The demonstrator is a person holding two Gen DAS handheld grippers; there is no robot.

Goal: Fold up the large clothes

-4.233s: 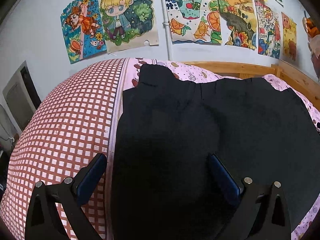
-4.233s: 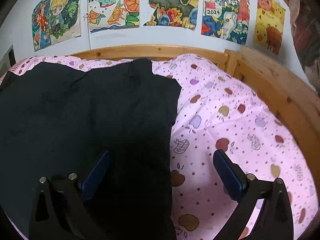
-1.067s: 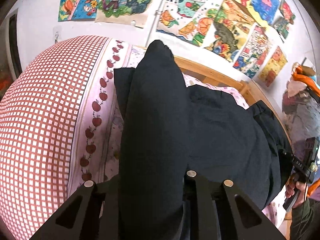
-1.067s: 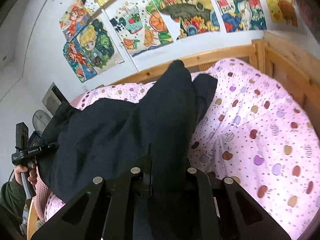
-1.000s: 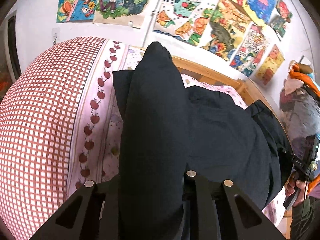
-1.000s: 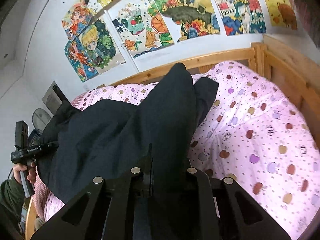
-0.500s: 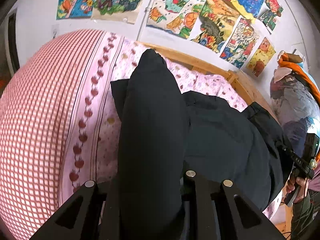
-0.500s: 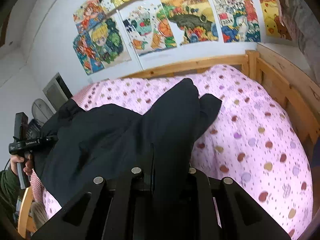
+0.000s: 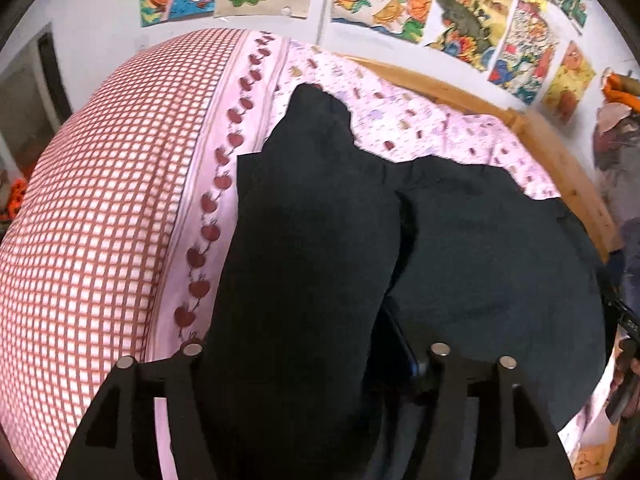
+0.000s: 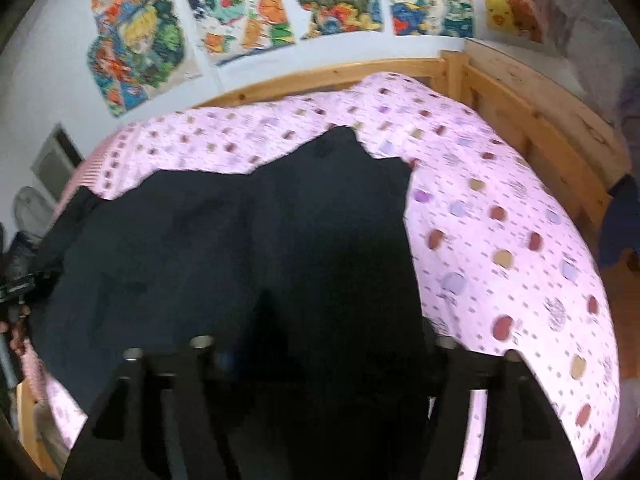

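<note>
- Looking along the left gripper [image 9: 316, 364]: clamped on a thick bunch of the black garment [image 9: 492, 264], as half a second ago, though with the arms now set wider. Garment lower and flatter on the bed than before, more of the pink apple-print sheet [image 9: 440, 128] bared beyond it.
- Soft matte cloth, rounded fold bulging up between the arms; red-and-white checked cover [image 9: 100, 208] swelling at left, apple border beside it. Wooden bed frame [image 9: 568, 168] along the far and right edge.
- Turning to the right gripper [image 10: 320, 360]: arms wider than before too, fingers lost in dark blurred cloth, cannot tell whether closed on it.
- Garment [image 10: 224, 248] spread left across the bed; open dotted pink sheet [image 10: 500, 240] to the right, wooden rail [image 10: 532, 112] bounding it.
</note>
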